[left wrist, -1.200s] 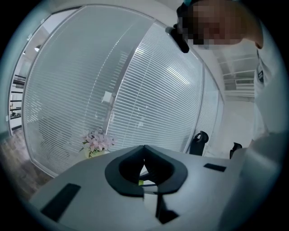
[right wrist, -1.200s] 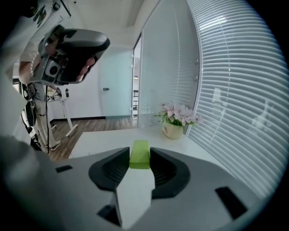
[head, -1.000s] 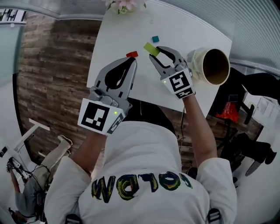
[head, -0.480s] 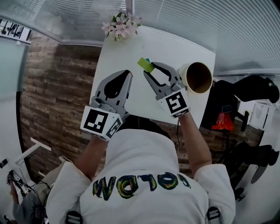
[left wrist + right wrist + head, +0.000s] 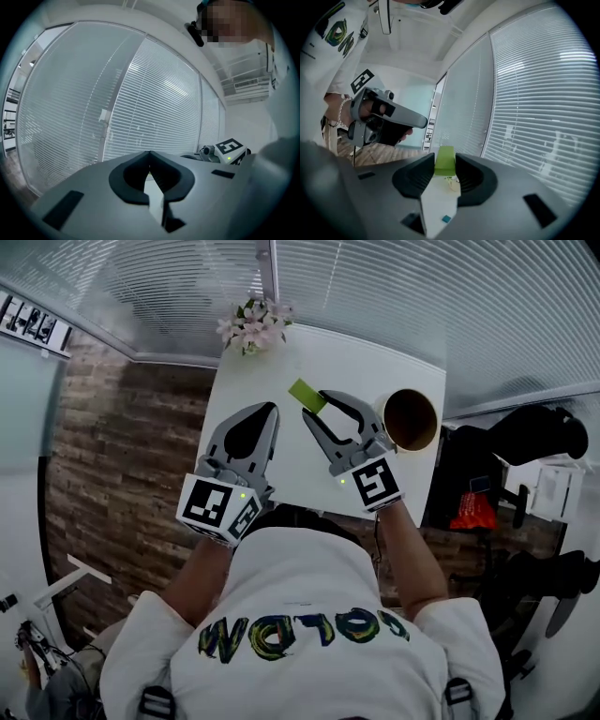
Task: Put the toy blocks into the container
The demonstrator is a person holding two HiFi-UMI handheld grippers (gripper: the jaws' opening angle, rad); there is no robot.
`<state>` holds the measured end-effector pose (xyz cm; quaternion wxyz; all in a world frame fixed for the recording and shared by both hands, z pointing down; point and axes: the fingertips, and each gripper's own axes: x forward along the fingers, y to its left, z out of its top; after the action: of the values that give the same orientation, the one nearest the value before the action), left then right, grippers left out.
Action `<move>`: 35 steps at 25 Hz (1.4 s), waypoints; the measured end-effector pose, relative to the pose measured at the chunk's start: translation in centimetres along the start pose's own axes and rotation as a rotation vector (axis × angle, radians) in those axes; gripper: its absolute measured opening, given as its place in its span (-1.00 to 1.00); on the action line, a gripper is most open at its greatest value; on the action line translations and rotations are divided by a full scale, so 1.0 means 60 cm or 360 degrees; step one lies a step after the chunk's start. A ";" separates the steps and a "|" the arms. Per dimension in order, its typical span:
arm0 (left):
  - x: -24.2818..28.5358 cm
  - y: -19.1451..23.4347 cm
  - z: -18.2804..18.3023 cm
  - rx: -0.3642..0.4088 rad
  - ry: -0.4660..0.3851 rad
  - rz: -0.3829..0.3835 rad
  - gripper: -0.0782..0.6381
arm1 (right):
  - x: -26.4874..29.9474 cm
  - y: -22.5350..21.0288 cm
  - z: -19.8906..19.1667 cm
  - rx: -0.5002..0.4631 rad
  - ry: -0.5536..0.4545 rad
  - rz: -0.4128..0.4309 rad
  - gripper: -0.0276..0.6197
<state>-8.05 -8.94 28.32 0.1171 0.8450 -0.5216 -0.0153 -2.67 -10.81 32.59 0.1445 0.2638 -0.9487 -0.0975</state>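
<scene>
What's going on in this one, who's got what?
A person holds a gripper in each hand over a white table. The right gripper is clamped on a green block and holds it up off the table, with the open container just to its right. The left gripper is shut and empty. A small teal block lies on the table below.

A white table (image 5: pixel 366 371) carries the things; its top is rectangular and mostly bare. At its far end, by the left corner next to the blinds, sits a bunch of pink and white flowers (image 5: pixel 251 324). At the right edge stands a cream container (image 5: pixel 410 418), round, with a brown inside and its open mouth facing the head camera. The right gripper view shows a small teal block (image 5: pixel 446 218) lying alone on the bare top, well apart from the flowers.
</scene>
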 end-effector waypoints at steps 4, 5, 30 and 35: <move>0.010 -0.014 -0.008 -0.0016 0.0010 -0.0020 -0.75 | -0.018 -0.011 -0.012 -0.0006 0.0023 -0.0039 -0.46; 0.013 -0.017 -0.009 -0.0018 0.0013 -0.0030 -0.75 | -0.023 -0.015 -0.016 -0.0005 0.0033 -0.0057 -0.46; 0.162 -0.201 -0.056 0.0008 0.0127 -0.0520 -0.75 | -0.263 -0.172 -0.143 0.0141 0.0254 -0.0667 -0.46; 0.183 -0.245 -0.061 0.0013 0.0138 -0.0596 -0.75 | -0.318 -0.190 -0.163 0.0179 0.0291 -0.0753 -0.46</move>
<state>10.38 -11.68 29.80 0.1313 0.9276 -0.3497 0.0017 21.55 -11.41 34.54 0.1879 0.4936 -0.8476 -0.0515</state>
